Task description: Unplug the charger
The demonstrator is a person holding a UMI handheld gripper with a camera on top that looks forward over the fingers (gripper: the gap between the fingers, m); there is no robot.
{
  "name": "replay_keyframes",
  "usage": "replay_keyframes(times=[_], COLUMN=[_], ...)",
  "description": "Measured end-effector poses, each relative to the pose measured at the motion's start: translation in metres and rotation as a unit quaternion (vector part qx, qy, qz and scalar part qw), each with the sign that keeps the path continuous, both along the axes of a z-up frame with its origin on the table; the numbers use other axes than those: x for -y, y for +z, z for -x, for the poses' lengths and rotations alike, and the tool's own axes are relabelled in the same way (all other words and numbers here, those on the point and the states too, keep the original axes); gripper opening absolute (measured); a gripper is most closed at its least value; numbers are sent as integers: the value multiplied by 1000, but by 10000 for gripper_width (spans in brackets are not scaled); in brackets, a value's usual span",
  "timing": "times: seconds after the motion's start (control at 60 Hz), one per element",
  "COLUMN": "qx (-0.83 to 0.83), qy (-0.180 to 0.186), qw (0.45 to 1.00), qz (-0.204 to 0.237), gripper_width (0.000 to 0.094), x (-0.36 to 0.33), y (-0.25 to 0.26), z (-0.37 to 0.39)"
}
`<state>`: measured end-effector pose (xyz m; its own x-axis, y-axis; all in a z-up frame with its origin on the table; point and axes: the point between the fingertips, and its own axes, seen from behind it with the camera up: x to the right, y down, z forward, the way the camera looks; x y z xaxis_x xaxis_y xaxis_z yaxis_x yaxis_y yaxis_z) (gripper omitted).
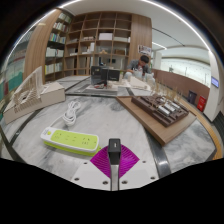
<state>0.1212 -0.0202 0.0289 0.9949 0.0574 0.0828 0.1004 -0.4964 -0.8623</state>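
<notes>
Claw (114, 158) clenched on charger (115, 148), dark block pinched between magenta pads (104, 163) | strip (70, 139) yellow-green on worktop (150, 150), just left ahead of fingers, apart from charger | cable (72, 108) white, coiled beyond strip | tray (160, 108) wooden, right | shelves (95, 40) far behind

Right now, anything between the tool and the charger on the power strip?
Nothing visible. The tool is shut, with bare marble table ahead of it. The green power strip lies just ahead and to the left, the white charger and its cable at the strip's far end. The wooden tray sits off right.
</notes>
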Motion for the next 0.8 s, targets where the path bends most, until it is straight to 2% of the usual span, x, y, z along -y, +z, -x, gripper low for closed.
replay_keyframes(times=[0.133,0.267,0.317,0.333,0.35,0.383,0.4,0.433,0.467,0.55,0.667,0.8], qx=[-17,-11,-9,-8,-8,-11,-14,-21,-29,-44,-42,-29], qy=[8,4,7,7,7,11,12,15,21,24,28,39], qw=[1000,1000,1000,1000,1000,1000,1000,999,999,999,998,999], qz=[23,16,24,25,25,22,21,22,23,20,24,2], gripper_width=[124,184,318,409,411,486,557,594,710,776,779,783], x=[-3,-6,-5,-5,-4,-4,-3,-1,3,16,44,86], y=[-22,-20,-24,-25,-24,-23,-22,-21,-19,-12,3,30], z=[3,-1,-1,-1,-1,0,1,5,9,13,12,10])
